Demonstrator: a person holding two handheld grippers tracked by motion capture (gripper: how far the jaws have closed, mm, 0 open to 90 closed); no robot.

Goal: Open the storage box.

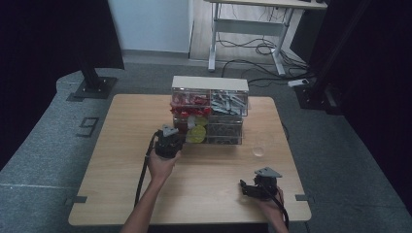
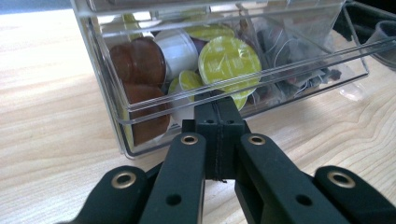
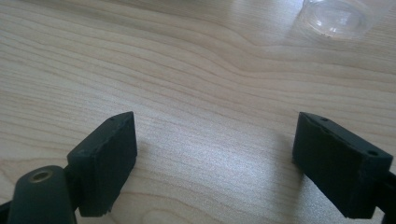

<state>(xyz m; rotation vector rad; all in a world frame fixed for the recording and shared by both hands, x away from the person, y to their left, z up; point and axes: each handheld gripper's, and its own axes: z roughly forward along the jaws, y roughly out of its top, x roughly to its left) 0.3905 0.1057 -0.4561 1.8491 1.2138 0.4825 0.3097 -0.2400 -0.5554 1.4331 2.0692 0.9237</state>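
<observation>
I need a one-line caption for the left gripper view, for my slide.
Shut left tongs at the front edge of a clear drawer filled with coffee capsules, on a wooden table.

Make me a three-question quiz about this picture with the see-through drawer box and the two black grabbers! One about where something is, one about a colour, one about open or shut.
1. Where is the left gripper?
A. at the drawer box's lower left drawer
B. at the table's right front corner
C. on the floor

2. What colour is the big round capsule lid in the drawer nearest the left gripper?
A. blue
B. yellow-green
C. pink

3. How do the right gripper's jaws stand?
A. wide apart, nothing between them
B. shut on a cup
C. shut on a capsule

Answers: 1 A, the high view shows it against the drawer box. 2 B, the left gripper view shows it. 3 A, bare table lies between them.
</observation>
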